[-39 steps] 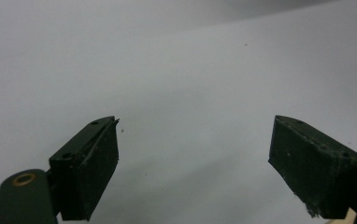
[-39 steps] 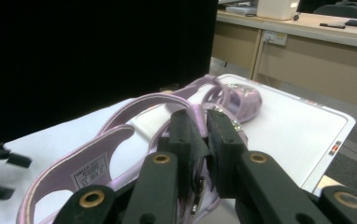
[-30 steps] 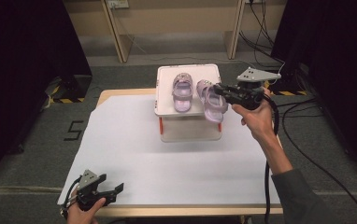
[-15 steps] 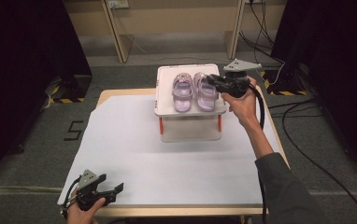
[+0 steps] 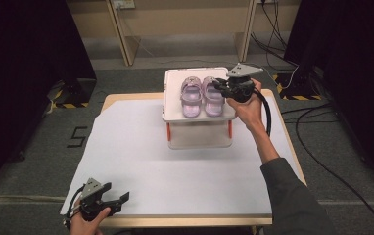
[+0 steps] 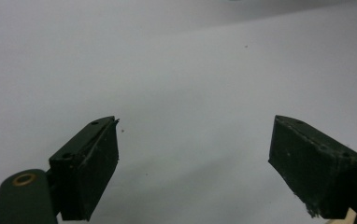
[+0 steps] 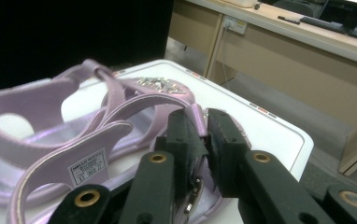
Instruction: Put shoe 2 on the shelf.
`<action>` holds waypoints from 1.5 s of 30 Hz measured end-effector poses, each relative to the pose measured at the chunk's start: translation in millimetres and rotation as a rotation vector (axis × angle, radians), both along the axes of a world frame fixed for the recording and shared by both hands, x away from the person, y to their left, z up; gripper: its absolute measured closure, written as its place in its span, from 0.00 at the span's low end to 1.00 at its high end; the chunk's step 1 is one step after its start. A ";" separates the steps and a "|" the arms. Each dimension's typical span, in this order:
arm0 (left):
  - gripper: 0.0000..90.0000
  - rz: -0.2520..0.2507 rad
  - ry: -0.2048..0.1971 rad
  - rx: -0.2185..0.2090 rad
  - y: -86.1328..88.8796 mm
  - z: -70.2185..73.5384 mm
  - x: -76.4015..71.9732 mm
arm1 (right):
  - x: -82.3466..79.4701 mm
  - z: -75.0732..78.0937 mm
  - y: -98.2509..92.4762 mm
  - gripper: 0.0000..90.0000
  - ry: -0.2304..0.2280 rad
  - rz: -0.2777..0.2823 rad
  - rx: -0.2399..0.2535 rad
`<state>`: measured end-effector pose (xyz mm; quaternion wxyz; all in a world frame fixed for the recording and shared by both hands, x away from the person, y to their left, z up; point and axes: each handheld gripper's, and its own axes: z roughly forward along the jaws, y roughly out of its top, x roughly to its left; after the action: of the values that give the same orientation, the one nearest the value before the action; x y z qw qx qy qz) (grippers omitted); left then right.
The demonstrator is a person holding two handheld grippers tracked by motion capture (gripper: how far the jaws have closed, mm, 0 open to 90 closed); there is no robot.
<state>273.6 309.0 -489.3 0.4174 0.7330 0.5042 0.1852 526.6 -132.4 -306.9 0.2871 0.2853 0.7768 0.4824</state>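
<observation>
Since a second ago the right sandal (image 5: 213, 91) has come in from the box's edge to lie just beside the left sandal (image 5: 191, 91) on the white lidded box (image 5: 175, 111), toes pointing the same way. Far left, the left gripper (image 5: 110, 202) rests at the near edge of the paper-covered counter (image 5: 175, 161), jaws spread and empty. On the right, the right gripper (image 7: 200, 140) pinches the right sandal's strap; its jaws have just been easing apart (the strap sits between them). Pulling away before the strap is fully free could drag the sandal askew or off the lid.
</observation>
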 end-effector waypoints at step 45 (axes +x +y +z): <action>0.17 0.000 0.000 0.015 -1.3 -0.7 -2.3 | -132.9 -68.0 -67.7 0.32 0.213 0.047 0.350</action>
<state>271.3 307.6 -489.9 0.4117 0.7362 0.5028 0.1890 393.7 -200.1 -374.9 0.1379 0.3620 0.7136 0.5836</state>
